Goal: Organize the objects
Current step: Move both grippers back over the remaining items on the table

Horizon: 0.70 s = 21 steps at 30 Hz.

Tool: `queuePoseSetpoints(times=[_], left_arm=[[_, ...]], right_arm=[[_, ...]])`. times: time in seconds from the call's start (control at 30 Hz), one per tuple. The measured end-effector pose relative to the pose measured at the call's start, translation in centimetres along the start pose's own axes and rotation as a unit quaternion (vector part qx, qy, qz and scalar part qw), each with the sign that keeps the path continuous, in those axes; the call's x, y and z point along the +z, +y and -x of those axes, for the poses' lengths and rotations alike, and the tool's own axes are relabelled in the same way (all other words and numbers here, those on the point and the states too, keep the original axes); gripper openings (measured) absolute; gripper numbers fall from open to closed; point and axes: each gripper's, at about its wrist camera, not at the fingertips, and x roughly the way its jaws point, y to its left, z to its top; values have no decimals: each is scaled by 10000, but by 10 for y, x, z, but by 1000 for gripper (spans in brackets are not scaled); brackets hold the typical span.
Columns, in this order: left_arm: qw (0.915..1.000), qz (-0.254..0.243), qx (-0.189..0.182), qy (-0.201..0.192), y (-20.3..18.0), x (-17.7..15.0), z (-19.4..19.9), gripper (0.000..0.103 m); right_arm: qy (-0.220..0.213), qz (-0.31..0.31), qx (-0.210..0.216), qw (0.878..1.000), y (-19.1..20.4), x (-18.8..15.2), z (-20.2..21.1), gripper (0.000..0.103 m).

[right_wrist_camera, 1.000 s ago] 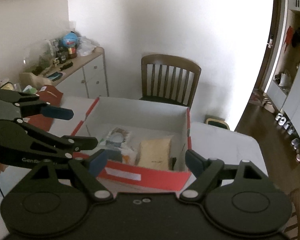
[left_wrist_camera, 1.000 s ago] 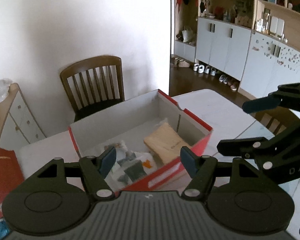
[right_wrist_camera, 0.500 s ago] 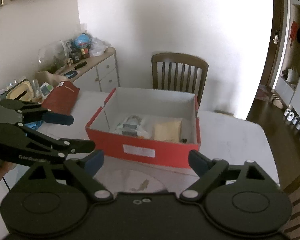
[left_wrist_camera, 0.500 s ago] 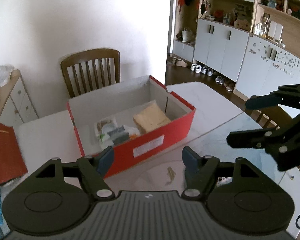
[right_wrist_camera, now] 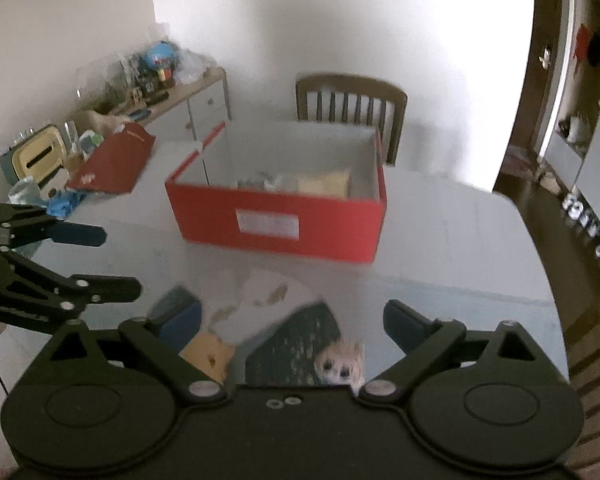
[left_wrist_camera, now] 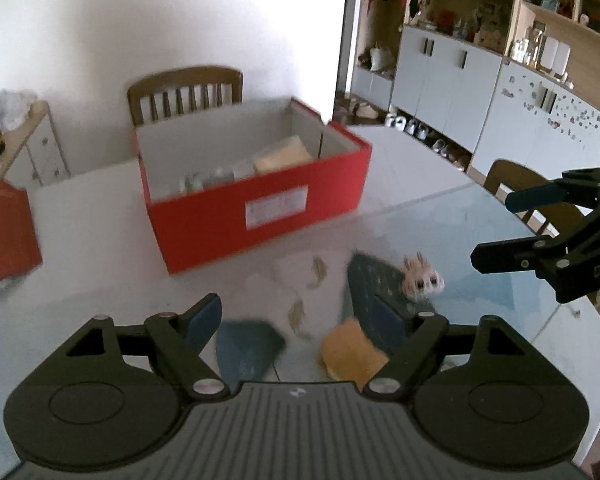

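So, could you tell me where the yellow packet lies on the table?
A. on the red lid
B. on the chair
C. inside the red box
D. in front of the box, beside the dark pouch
D: the yellow packet lies on the table before the red box, next to the dark pouch.

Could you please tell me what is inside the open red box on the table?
The red box holds a tan packet at its right and pale, blurred packets beside it. The front wall covers the box floor, so anything lower cannot be seen.
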Motion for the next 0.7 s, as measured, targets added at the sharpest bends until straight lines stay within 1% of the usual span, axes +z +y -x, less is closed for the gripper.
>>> queuePoseSetpoints(times=[0.13, 0.23, 0.27, 0.3, 0.47, 0.57, 0.6, 0.67, 0.7], left_arm=[[9996, 154, -34, 235, -3, -26, -4, 82], [9991, 194, -61, 361, -7, -45, -6, 82], [9989, 208, -83, 404, -8, -50, -7, 85], [9987, 220, -106, 444, -10, -55, -8, 86], [9975, 256, -222, 617, -18, -77, -12, 86], [9972, 159, -256, 678, -25, -89, -16, 87], [9972, 97, -275, 694, -28, -93, -17, 89], [9971, -15, -302, 701, -34, -101, -18, 102], [9970, -71, -334, 689, -37, -105, -19, 103]], right_arm=[[235, -94, -77, 9996, 0, -29, -6, 98], [406, -129, -59, 9991, 0, -46, -10, 98], [446, -116, -58, 9989, 0, -51, -11, 98], [474, -92, -51, 9988, 1, -56, -12, 98], [636, 96, -124, 9979, 4, -74, -20, 98], [771, 218, -100, 9967, 6, -84, -25, 98], [810, 258, -89, 9963, 7, -87, -27, 98], [875, 312, -68, 9957, 7, -92, -30, 98], [904, 337, -57, 9953, 8, -94, -31, 97]])
